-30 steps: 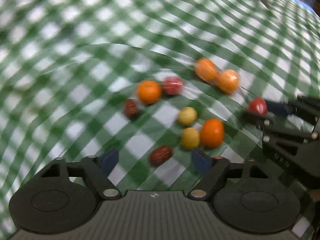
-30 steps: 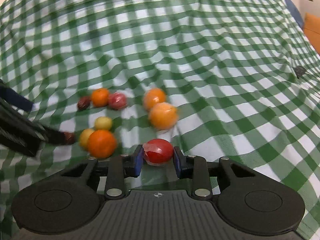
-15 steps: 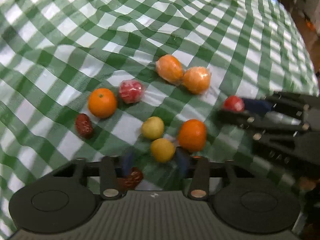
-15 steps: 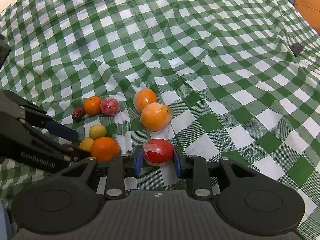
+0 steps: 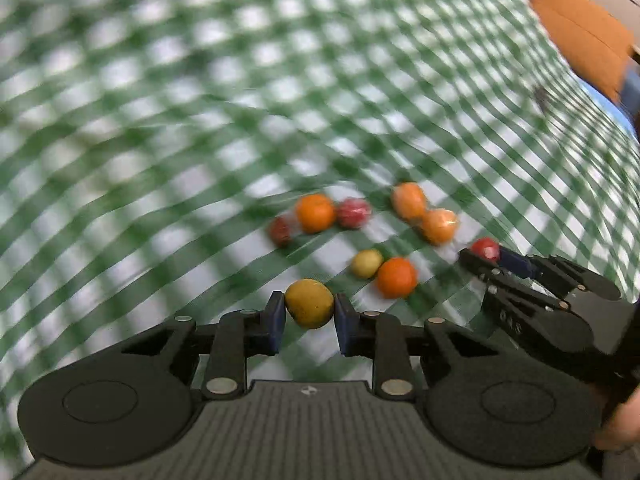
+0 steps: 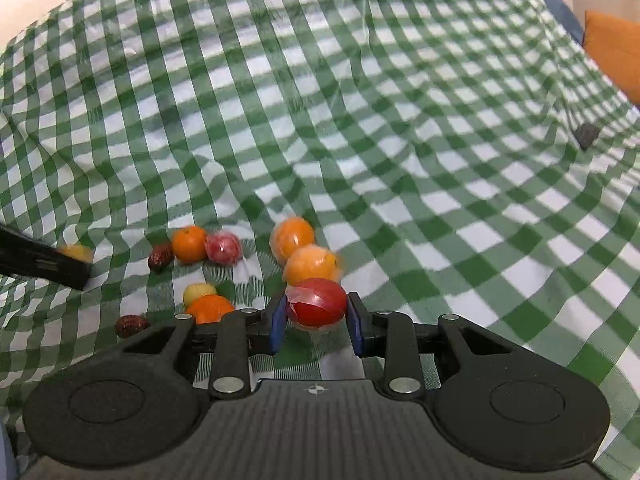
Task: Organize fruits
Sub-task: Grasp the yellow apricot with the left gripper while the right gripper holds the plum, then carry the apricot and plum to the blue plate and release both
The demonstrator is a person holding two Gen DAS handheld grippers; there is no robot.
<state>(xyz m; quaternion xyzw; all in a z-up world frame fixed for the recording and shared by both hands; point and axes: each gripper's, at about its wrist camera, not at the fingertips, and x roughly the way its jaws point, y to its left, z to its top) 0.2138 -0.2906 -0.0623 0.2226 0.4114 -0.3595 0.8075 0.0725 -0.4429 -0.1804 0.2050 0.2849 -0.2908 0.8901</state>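
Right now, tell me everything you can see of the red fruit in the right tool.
The red fruit is round, glossy, and wrapped in clear film that wrinkles at its upper left. It sits between the right tool's blue pads, gripped on both sides, above the green checked cloth. A wrapped orange fruit lies just behind it; whether they touch I cannot tell. The left wrist view shows it small and blurred at that tool's tip.

left gripper point(image 5: 309, 317): pointing down pretty steeply, jaws closing in, both blue pads already pressed on a yellow fruit point(image 5: 309, 303)
right gripper point(image 6: 316, 322): tilted down too, jaws clamped tight on a red fruit point(image 6: 316, 307)
my hand point(image 5: 618, 424): just a sliver showing behind the right gripper
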